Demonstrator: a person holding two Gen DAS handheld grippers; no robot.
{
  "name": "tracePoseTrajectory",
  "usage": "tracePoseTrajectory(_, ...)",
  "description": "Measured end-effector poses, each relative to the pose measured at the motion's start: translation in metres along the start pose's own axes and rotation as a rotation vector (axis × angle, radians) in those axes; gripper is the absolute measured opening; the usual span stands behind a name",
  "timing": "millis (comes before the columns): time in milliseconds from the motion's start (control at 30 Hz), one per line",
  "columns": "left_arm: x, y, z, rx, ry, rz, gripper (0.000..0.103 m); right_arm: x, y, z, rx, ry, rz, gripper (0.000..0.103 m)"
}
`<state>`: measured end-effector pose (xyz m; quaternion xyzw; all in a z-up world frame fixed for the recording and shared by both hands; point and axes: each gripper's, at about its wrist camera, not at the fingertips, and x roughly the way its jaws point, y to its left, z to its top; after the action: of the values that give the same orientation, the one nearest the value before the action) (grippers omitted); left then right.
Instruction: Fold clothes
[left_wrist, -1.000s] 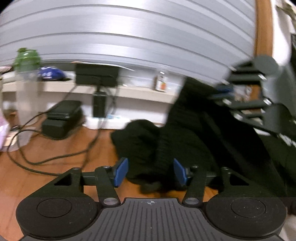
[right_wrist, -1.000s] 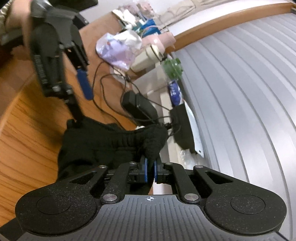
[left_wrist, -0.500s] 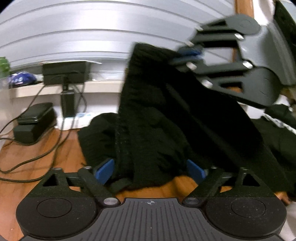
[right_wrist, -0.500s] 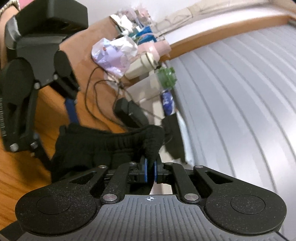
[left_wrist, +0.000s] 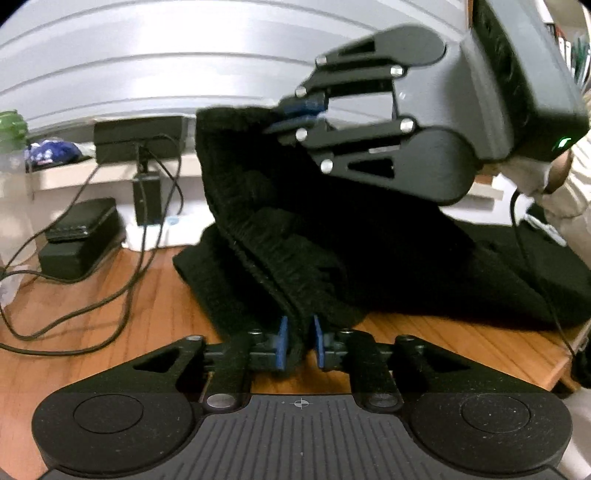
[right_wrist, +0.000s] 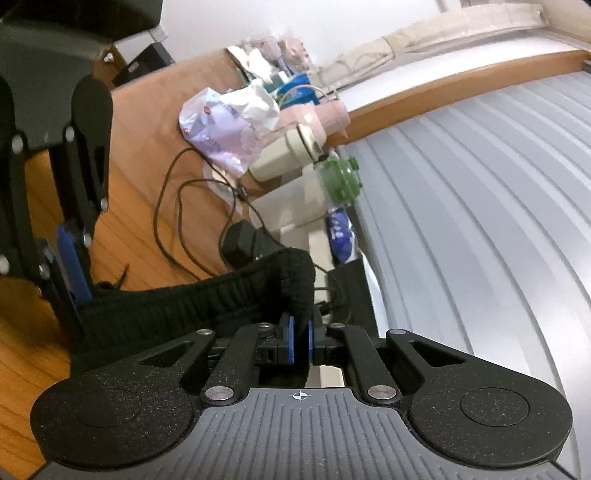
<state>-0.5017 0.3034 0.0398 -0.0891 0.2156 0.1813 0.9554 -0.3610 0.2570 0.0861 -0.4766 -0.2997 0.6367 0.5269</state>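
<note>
Spreading over the wooden table (left_wrist: 110, 332), the black knit garment (left_wrist: 332, 240) is now being held by its ribbed edge at two points. The left gripper (left_wrist: 299, 343), wide open a second ago, is pinching the low end; the right gripper (right_wrist: 300, 341) is staying clamped, lifting the other end higher for a fold.

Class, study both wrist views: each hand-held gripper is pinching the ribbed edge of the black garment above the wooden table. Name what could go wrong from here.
1. The left hand-held gripper pinches only a thin bit of the black garment; tension from the right hand-held gripper might pull it free.
2. Loose cables lie on the wooden table beside the cloth; the fabric could snag them.
3. Most of the garment lies bunched, so the fold may come out uneven.
</note>
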Motion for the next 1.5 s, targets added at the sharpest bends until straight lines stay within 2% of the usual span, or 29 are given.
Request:
tracePoseTrajectory(33,0.000,-0.001,0.001,0.003,-0.015,0.007,0.065,0.002,0.000,-0.002,0.001,0.006,-0.001,0.007)
tracePoseTrajectory(67,0.000,-0.003,0.002,0.005,-0.031,0.015,0.077,0.003,0.000,-0.003,0.002,0.006,-0.004,0.007)
tracePoseTrajectory(100,0.000,-0.005,0.004,0.008,-0.043,0.020,0.081,0.004,-0.001,-0.005,0.007,0.005,-0.006,0.007)
tracePoseTrajectory(167,0.008,-0.010,0.008,0.011,-0.039,0.006,0.080,0.006,-0.002,-0.008,0.019,0.005,-0.010,0.007)
tracePoseTrajectory(200,0.014,-0.010,0.010,0.006,-0.024,0.006,0.077,0.006,-0.003,-0.010,0.025,0.004,-0.012,0.007)
tracePoseTrajectory(233,0.021,-0.010,0.011,0.001,-0.008,0.005,0.069,0.007,-0.004,-0.011,0.031,0.004,-0.014,0.007)
tracePoseTrajectory(267,0.027,-0.010,0.013,-0.004,0.008,0.005,0.060,0.008,-0.005,-0.013,0.037,0.004,-0.016,0.007)
tracePoseTrajectory(300,0.033,-0.011,0.014,-0.007,0.024,0.007,0.021,0.009,-0.006,-0.014,0.043,0.003,-0.018,0.007)
tracePoseTrajectory(333,0.035,-0.011,0.013,-0.008,0.040,0.011,0.013,0.011,-0.006,-0.016,0.045,0.003,-0.014,0.008)
tracePoseTrajectory(367,0.035,-0.010,0.014,-0.013,0.046,0.007,0.013,0.013,-0.006,-0.018,0.046,0.002,-0.008,0.008)
tracePoseTrajectory(433,0.025,-0.008,0.014,-0.005,0.052,-0.002,0.012,0.018,-0.005,-0.021,0.049,-0.002,0.008,0.008)
tracePoseTrajectory(600,-0.012,0.003,0.008,-0.006,0.089,-0.024,0.012,0.031,0.005,-0.024,0.100,-0.046,0.109,0.009)
tracePoseTrajectory(733,-0.021,0.018,-0.003,-0.068,0.152,-0.075,0.015,0.046,0.030,-0.016,0.103,-0.027,0.201,0.012)
tracePoseTrajectory(800,-0.024,0.025,-0.008,-0.114,0.148,-0.099,0.018,0.051,0.038,-0.013,0.104,-0.006,0.218,0.019)
tracePoseTrajectory(833,-0.027,0.027,-0.007,-0.128,0.134,-0.096,0.023,0.051,0.039,-0.013,0.110,-0.002,0.210,0.023)
tracePoseTrajectory(867,-0.029,0.028,-0.006,-0.135,0.122,-0.083,0.025,0.051,0.040,-0.013,0.116,0.002,0.202,0.033)
tracePoseTrajectory(900,-0.031,0.028,-0.003,-0.131,0.111,-0.064,0.035,0.049,0.035,-0.015,0.130,0.002,0.192,0.047)
tracePoseTrajectory(933,-0.032,0.027,0.000,-0.126,0.099,-0.043,0.045,0.045,0.027,-0.018,0.155,0.002,0.180,0.054)
tracePoseTrajectory(967,-0.034,0.027,0.003,-0.121,0.085,-0.021,0.048,0.041,0.017,-0.023,0.185,0.002,0.170,0.062)
tracePoseTrajectory(1100,-0.040,0.019,0.017,-0.094,0.036,0.058,0.051,0.010,-0.021,-0.048,0.261,0.012,0.150,0.062)
tracePoseTrajectory(1133,-0.037,0.017,0.022,-0.083,0.027,0.075,0.061,0.002,-0.028,-0.056,0.264,0.024,0.144,0.062)
tracePoseTrajectory(1167,-0.034,0.014,0.027,-0.073,0.018,0.092,0.065,-0.005,-0.032,-0.065,0.263,0.042,0.139,0.062)
tracePoseTrajectory(1267,-0.022,0.000,0.041,-0.030,0.007,0.122,0.067,-0.025,-0.042,-0.090,0.261,0.102,0.126,0.062)
tracePoseTrajectory(1500,0.020,-0.045,0.068,0.084,0.008,0.067,0.068,-0.080,-0.043,-0.162,0.312,0.243,0.094,0.061)
